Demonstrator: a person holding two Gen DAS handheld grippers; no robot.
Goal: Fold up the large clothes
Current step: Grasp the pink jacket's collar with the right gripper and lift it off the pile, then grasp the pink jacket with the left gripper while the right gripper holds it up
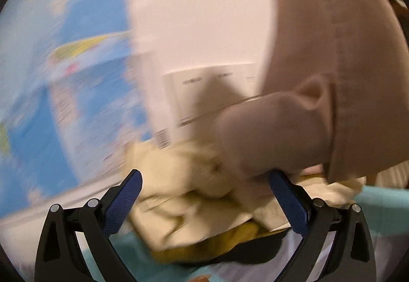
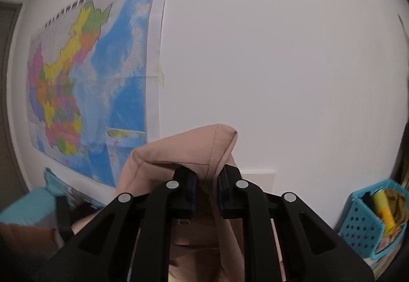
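My right gripper (image 2: pixel 207 188) pinches the tan garment (image 2: pixel 184 149) between its fingers — lifting it to hang free. My left gripper (image 1: pixel 204 195) gapes wide, holding nothing — free to catch the hanging cloth, I judge.

Black grippers (image 1: pixel 204 195), blue-padded jaws, silver screws

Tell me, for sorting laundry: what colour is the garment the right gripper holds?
Plain dusty pink-beige garment, clearest in the right wrist view, pinched by the right gripper.
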